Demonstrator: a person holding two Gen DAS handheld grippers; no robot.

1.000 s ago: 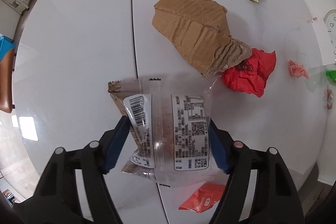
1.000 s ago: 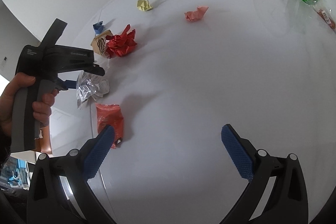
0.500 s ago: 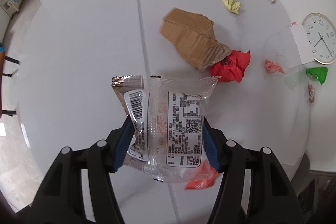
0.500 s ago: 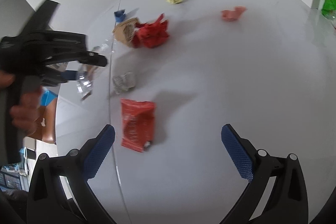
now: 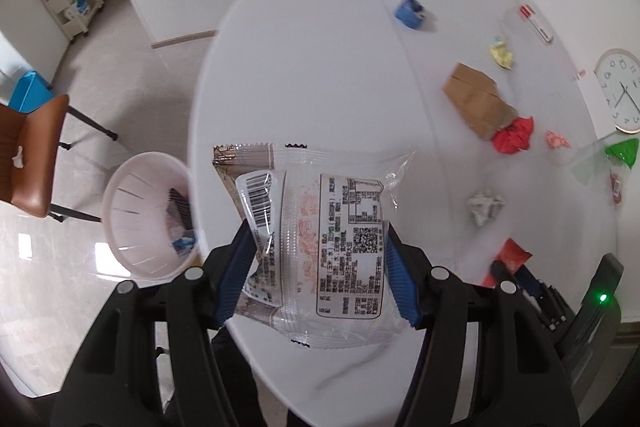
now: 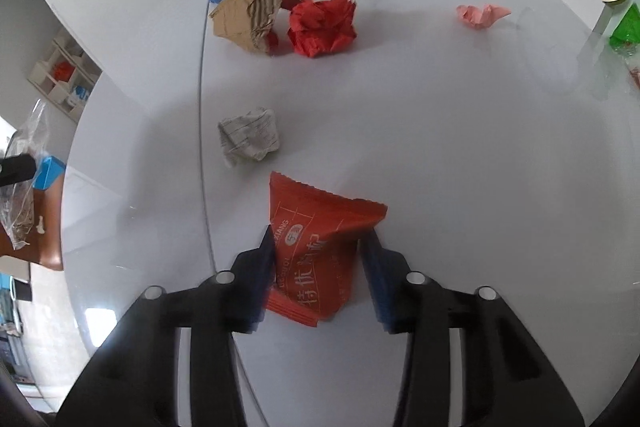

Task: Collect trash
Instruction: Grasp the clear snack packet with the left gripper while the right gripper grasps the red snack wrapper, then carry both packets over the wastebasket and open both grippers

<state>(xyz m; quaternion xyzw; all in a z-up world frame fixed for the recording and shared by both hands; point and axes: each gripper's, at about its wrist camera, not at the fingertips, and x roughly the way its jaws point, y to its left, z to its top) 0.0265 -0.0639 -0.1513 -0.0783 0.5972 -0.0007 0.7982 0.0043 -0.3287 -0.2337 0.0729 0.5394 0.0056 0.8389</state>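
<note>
— Why are we holding the clear snack wrapper (image 5: 320, 247) up off the tabletop (image 5: 320, 67)?

— Our left hand-held gripper (image 5: 316, 267) is clamping it to carry toward the white bin (image 5: 140, 219) beside the edge.

— And the right hand-held gripper (image 6: 318, 267)?

— We are closing it around the orange packet (image 6: 316, 239) lying on the tabletop; whether it is gripping fully, we cannot tell.

Basket (image 5: 120, 211) left of table (image 5: 320, 67), cardboard (image 6: 244, 21) beside paper ball (image 6: 322, 25)
</note>
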